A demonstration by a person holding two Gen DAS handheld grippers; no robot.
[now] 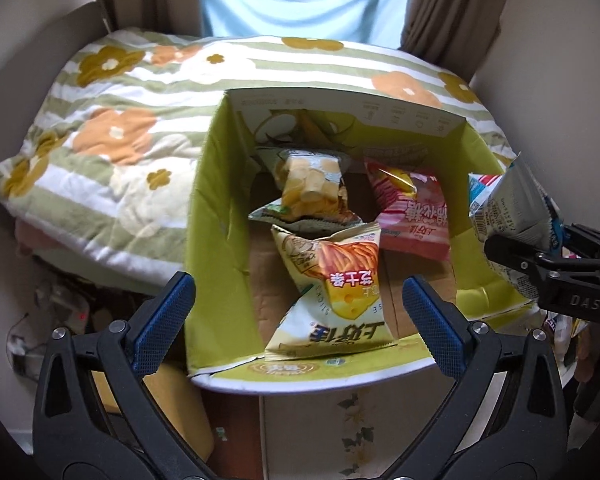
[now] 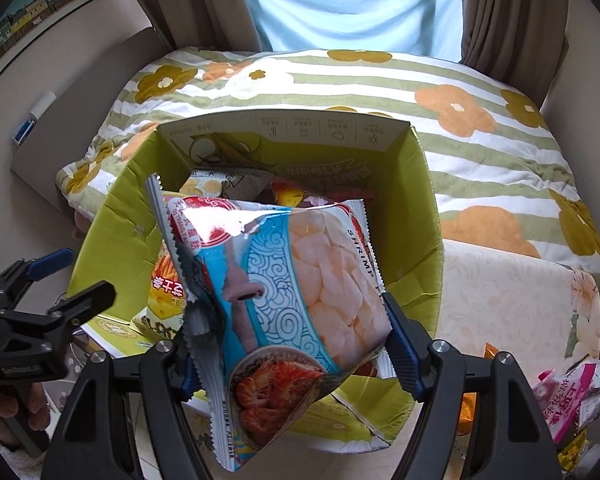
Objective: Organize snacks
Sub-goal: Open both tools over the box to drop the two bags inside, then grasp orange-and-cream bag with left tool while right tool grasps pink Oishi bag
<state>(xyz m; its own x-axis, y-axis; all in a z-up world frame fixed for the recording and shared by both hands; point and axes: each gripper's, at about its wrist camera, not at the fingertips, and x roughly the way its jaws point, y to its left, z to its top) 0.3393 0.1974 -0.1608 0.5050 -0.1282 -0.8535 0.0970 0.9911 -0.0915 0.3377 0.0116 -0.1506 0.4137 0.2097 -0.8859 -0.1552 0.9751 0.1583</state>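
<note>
An open green cardboard box [image 1: 216,200] [image 2: 116,232] holds several snack bags: a yellow cheese-sticks bag [image 1: 340,292], a bag of round yellow chips [image 1: 312,188] and a pink bag [image 1: 416,216]. My left gripper [image 1: 298,284] [image 2: 80,276] hangs open above the box's near side, and the cheese-sticks bag lies loose below its blue pads. My right gripper [image 2: 296,340] [image 1: 556,256] is shut on a blue-and-white shrimp chips bag [image 2: 300,280] [image 1: 508,208], which it holds above the box's right side.
The box leans against a green-striped floral blanket [image 1: 112,132] [image 2: 480,140]. A cream floral-covered surface [image 2: 512,300] lies to the right, with more snack packets [image 2: 568,400] at its near edge. Curtains and a window are behind.
</note>
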